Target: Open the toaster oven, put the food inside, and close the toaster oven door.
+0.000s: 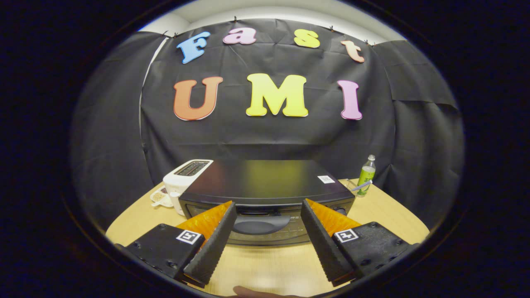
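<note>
The toaster oven (265,194) sits toward the back of the desk (265,265), its door shut and the door handle (261,225) facing the gripper (267,209). The fingers (213,244) are spread wide and hold nothing, framing the handle just ahead of them, likely lined up to catch it and pull the door down. A white toaster (186,176) stands by the oven's left side, a green bottle (366,174) near the desk's back right edge.

No legible txt; white sticker (326,179) on toaster oven (265,182) unreadable.
</note>
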